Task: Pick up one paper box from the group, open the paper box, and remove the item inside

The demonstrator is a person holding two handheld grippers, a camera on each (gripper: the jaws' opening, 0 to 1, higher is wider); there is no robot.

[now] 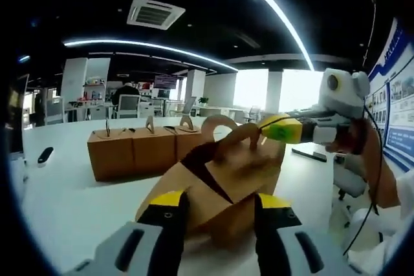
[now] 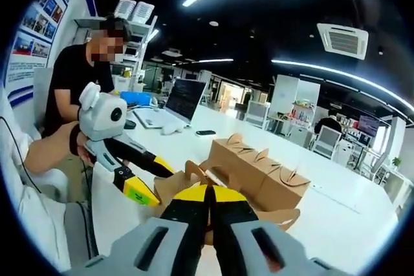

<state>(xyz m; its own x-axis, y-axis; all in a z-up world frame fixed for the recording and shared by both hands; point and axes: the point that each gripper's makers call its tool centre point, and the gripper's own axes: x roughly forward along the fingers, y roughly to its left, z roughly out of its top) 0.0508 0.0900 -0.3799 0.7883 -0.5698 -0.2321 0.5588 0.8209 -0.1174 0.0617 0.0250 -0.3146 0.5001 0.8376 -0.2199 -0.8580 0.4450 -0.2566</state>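
A brown paper box [image 1: 217,176] is tilted above the white table [image 1: 65,205], and my left gripper [image 1: 220,206] is shut on its body, one jaw on each side. My right gripper [image 1: 264,131] comes in from the right, shut on the curved handle flap [image 1: 236,135] at the box's top. In the right gripper view my right gripper [image 2: 208,192] is pinched shut on that thin flap, while the left gripper [image 2: 150,179] holds the box [image 2: 173,187] from the left. Whatever is inside the box is hidden. A row of brown boxes [image 1: 139,150] [image 2: 259,166] stands behind on the table.
A person in black [image 2: 81,75] sits at the table's far side by a laptop [image 2: 184,98] and a dark phone [image 2: 206,132]. A black object [image 1: 44,155] lies near the table's left edge, and a flat dark device [image 1: 310,154] lies to the right. Office chairs stand behind.
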